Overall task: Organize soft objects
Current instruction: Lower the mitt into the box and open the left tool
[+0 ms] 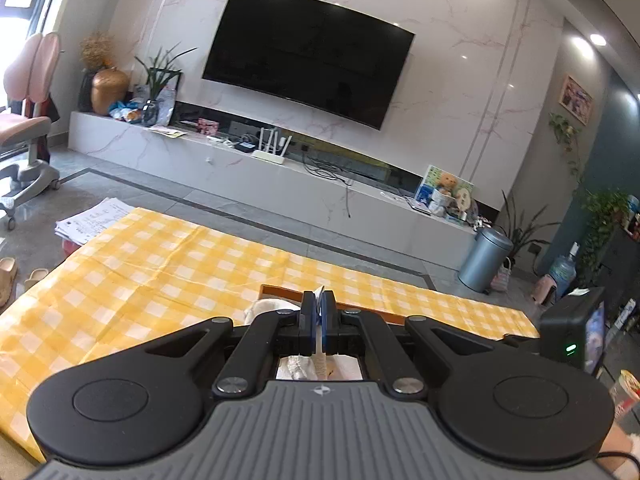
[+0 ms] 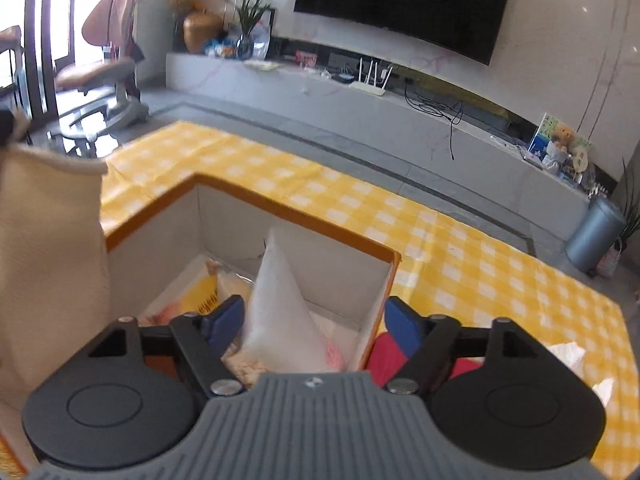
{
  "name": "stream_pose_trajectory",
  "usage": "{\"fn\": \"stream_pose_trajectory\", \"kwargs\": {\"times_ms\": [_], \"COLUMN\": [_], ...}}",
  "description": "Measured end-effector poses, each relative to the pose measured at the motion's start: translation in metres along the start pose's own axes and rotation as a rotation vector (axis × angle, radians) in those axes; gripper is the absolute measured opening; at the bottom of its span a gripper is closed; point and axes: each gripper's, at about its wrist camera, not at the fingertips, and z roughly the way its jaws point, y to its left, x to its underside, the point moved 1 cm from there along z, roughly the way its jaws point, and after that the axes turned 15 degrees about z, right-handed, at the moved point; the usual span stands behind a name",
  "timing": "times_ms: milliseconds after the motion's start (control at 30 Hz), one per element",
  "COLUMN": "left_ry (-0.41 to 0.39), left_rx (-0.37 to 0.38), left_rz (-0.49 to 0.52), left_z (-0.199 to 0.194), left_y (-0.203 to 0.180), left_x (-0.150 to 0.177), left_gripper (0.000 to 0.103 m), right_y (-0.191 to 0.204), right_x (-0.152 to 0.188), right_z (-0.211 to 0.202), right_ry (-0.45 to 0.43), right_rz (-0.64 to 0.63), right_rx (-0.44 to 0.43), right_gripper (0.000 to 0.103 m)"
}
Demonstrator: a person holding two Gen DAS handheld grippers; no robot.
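Note:
In the left wrist view my left gripper is shut on a thin edge of cream cloth that hangs below the blue pads. The same cream cloth hangs at the left of the right wrist view, beside the box. An orange-rimmed white box sits on the yellow checked tablecloth; its rim also shows in the left wrist view. My right gripper is open above the box, with a white translucent bag standing between its fingers. Other soft items lie in the box.
A red cloth and white tissue lie right of the box. A stack of papers sits at the table's far left edge. A TV console, pink chair and grey bin stand beyond the table.

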Motion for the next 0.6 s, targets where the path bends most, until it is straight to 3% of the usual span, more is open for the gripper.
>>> {"fn": "stream_pose_trajectory", "kwargs": {"times_ms": [200, 333, 433, 500, 600], "left_ry": [0.008, 0.014, -0.059, -0.066, -0.02], "left_rx": [0.007, 0.039, 0.149, 0.239, 0.185], "left_rz": [0.162, 0.21, 0.213, 0.218, 0.253], "left_z": [0.0, 0.009, 0.009, 0.011, 0.021], "left_y": [-0.021, -0.034, -0.039, -0.044, -0.05], "left_x": [-0.003, 0.002, 0.001, 0.0, 0.005], "left_gripper": [0.002, 0.002, 0.002, 0.002, 0.002], "right_y": [-0.031, -0.048, -0.061, -0.068, -0.072], "right_x": [0.005, 0.017, 0.027, 0.033, 0.039], "right_z": [-0.044, -0.062, -0.065, -0.06, -0.054], "right_ry": [-0.047, -0.075, -0.084, -0.071, -0.06], "right_rz": [0.08, 0.111, 0.164, 0.191, 0.196], "right_rx": [-0.03, -0.037, -0.06, -0.061, -0.058], "right_gripper": [0.084, 0.084, 0.084, 0.084, 0.084]}}
